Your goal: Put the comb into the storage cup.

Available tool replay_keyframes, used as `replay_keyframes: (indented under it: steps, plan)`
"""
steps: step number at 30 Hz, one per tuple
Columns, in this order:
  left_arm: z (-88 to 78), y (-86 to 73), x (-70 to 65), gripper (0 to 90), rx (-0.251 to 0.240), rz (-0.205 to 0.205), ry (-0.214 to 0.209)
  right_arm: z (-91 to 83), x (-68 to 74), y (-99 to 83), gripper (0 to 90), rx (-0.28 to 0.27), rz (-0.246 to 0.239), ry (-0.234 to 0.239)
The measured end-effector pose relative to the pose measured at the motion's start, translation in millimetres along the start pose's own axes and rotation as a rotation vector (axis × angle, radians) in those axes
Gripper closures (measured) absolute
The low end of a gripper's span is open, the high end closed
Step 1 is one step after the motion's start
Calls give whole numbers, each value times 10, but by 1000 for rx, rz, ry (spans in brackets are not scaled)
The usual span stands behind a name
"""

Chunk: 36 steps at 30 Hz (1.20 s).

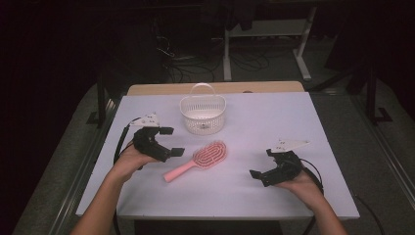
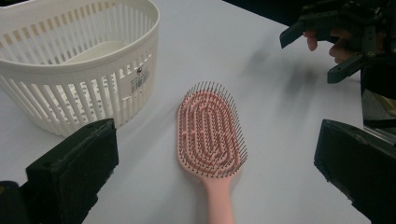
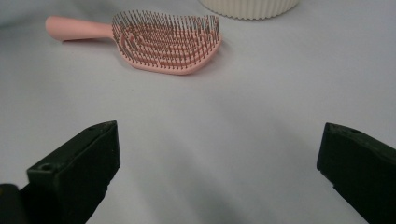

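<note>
High view: a pink hairbrush (image 1: 203, 159) lies flat on the white table (image 1: 293, 117), bristles up, with its handle pointing toward the person. It sits just in front of a white basket (image 1: 202, 115), not touching it. The left gripper (image 1: 171, 142) is close to the brush with its jaws spread wide and nothing in them. I think it is lined up that way so it can slide around the brush. The right gripper (image 1: 258, 176) waits farther off on the other side, jaws also wide apart and holding nothing.
</note>
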<state>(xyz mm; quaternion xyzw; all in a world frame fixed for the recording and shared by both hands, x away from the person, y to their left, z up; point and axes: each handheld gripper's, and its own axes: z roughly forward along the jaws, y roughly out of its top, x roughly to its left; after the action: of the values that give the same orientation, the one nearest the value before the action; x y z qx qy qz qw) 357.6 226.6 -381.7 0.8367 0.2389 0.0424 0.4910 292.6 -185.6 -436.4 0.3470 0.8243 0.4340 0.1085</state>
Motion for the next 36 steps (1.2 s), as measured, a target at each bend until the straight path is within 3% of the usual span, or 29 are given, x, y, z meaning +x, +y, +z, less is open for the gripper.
replay_keyframes:
  steps: [25, 36]
  plan:
    - [234, 270, -23, 0, 26, 50, -50, 71, -29, 10, 0, 1, -8, 9]
    - [266, 276, -46, 0, 22, 53, -30, 60, -26, 6, 0, 4, -9, 3]
